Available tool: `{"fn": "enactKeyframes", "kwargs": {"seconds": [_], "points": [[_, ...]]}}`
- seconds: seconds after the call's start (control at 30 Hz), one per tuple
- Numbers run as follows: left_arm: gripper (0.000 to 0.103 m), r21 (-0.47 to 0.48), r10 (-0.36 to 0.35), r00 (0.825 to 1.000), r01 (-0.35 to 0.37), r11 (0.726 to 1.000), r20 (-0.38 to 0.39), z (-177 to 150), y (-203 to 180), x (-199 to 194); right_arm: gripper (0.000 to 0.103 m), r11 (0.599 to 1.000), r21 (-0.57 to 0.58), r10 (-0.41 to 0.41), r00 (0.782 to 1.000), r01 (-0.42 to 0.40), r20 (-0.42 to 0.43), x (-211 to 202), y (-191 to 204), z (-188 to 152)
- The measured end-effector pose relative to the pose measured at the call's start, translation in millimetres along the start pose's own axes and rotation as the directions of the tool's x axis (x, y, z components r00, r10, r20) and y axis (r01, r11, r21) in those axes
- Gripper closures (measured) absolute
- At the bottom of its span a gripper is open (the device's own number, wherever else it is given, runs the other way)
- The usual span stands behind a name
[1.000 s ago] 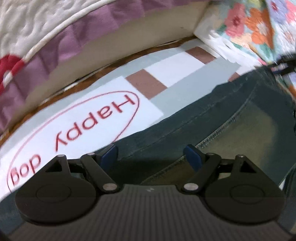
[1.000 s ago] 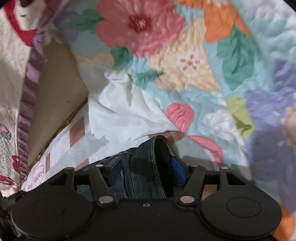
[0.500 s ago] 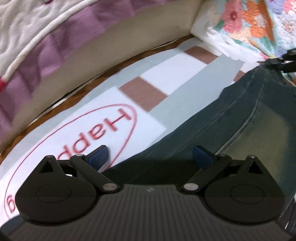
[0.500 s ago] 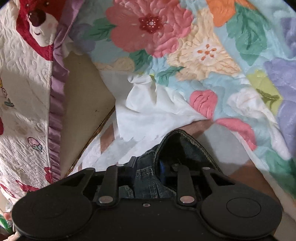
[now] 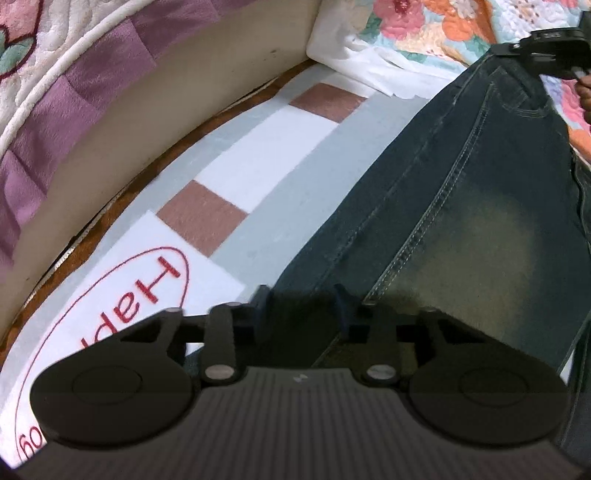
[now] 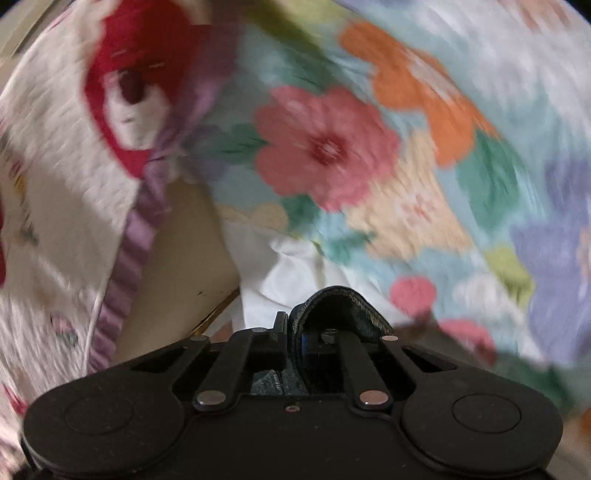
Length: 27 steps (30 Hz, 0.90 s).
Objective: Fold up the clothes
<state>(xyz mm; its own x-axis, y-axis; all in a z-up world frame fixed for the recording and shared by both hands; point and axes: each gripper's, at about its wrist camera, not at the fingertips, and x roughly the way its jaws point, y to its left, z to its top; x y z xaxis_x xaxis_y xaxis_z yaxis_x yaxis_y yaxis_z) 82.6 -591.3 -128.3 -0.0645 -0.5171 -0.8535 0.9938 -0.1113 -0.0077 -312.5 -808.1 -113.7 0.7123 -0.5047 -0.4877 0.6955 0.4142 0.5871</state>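
In the left wrist view, the left hand-held gripper (image 5: 301,308) sits nearest, its jaws closing on the near edge of the jeans (image 5: 461,206), with the dark denim between the 2 blue pads (image 5: 262,301). The jeans lie flat on a mat (image 5: 280,173) of grey, white and brown blocks, running from the gripper up toward the far right of the view. A red oval (image 5: 110,314) with red lettering is printed on the white part of the mat, just left of the gripper. Beyond the mat stands a cream panel (image 5: 184,110), and above it hangs a white quilt with a purple border (image 5: 74,96). At the far right, the right hand-held gripper (image 5: 554,48) holds the far end of the jeans (a bit of a hand shows at the frame edge beside it), with a flowered quilt (image 5: 424,22) behind.

In the right wrist view, the right hand-held gripper (image 6: 295,336) is clamped together on a raised fold of the jeans (image 6: 332,302), denim pinched between its jaws and arching just above them. A white cloth (image 6: 288,273) lies beyond, then the blurred flowered quilt (image 6: 369,147) and the purple-bordered quilt (image 6: 55,184) at left
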Motion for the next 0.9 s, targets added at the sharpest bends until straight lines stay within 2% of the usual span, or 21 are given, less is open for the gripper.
{"fn": "enactKeyframes", "kwargs": {"seconds": [0.07,0.2,0.3,0.37,0.4,0.43,0.47,0.5,0.53,0.57,0.63,0.67,0.7,0.77,0.8,0.87,0.9], "points": [[0.09,0.007,0.016,1.0,-0.016,1.0,0.002,5,-3,-1,0.095,0.999,-0.041,-0.009,0.999,0.01,0.038,-7,12,4],[0.091,-0.018,0.026,0.998,-0.026,1.0,0.05,21,-5,-6,0.095,0.995,-0.069,-0.065,0.993,0.072,0.1,-12,28,15],[0.09,-0.052,-0.003,0.99,0.01,0.999,0.139,34,-4,-9,0.095,0.987,-0.049,-0.144,0.983,0.151,0.118,-11,21,32],[0.083,-0.095,-0.001,0.986,0.017,0.995,0.167,41,-2,-2,0.095,0.978,-0.029,-0.202,0.976,0.205,0.083,0,8,43],[0.082,-0.125,0.021,0.988,-0.002,0.992,0.152,42,-3,5,0.096,0.974,-0.04,-0.22,0.975,0.222,0.043,11,0,47],[0.077,-0.141,0.043,0.989,-0.024,0.99,0.139,41,-5,9,0.096,0.97,-0.052,-0.238,0.971,0.238,0.004,23,-8,51],[0.069,-0.132,0.066,0.99,-0.049,0.99,0.128,38,-8,9,0.096,0.965,-0.07,-0.258,0.965,0.254,-0.052,37,-16,51],[0.063,-0.123,0.088,0.989,-0.074,0.99,0.118,34,-10,9,0.096,0.958,-0.068,-0.285,0.952,0.279,-0.114,50,-25,49],[0.052,-0.111,0.112,0.988,-0.099,0.989,0.11,30,-12,7,0.096,0.949,-0.039,-0.315,0.935,0.313,-0.165,59,-36,45],[0.05,-0.1,0.133,0.985,-0.122,0.988,0.112,23,-10,0,0.095,0.944,0.012,-0.321,0.928,0.329,-0.19,62,-45,42],[0.045,-0.111,0.157,0.98,-0.144,0.983,0.12,5,0,-17,0.093,0.939,0.133,-0.293,0.94,0.317,-0.172,56,-55,37],[0.039,-0.144,0.169,0.979,-0.152,0.978,0.116,-7,9,-28,0.085,0.94,0.143,-0.287,0.945,0.31,-0.156,52,-55,37],[0.036,-0.185,0.189,0.976,-0.168,0.968,0.104,-21,20,-38,0.071,0.941,0.119,-0.301,0.943,0.318,-0.14,48,-52,36],[0.032,-0.261,0.26,0.964,-0.239,0.935,0.05,-54,47,-58,0.064,0.923,-0.044,-0.384,0.918,0.381,-0.102,42,-34,32],[0.032,-0.292,0.301,0.953,-0.283,0.913,0.017,-71,61,-68,0.062,0.901,-0.132,-0.425,0.902,0.413,-0.076,39,-24,30],[0.032,-0.352,0.389,0.919,-0.385,0.853,-0.063,-106,94,-88,0.06,0.844,-0.283,-0.481,0.876,0.456,-0.023,34,-6,25],[0.032,-0.384,0.429,0.898,-0.432,0.816,-0.099,-125,111,-99,0.06,0.829,-0.328,-0.482,0.876,0.454,-0.007,32,0,23]]}}
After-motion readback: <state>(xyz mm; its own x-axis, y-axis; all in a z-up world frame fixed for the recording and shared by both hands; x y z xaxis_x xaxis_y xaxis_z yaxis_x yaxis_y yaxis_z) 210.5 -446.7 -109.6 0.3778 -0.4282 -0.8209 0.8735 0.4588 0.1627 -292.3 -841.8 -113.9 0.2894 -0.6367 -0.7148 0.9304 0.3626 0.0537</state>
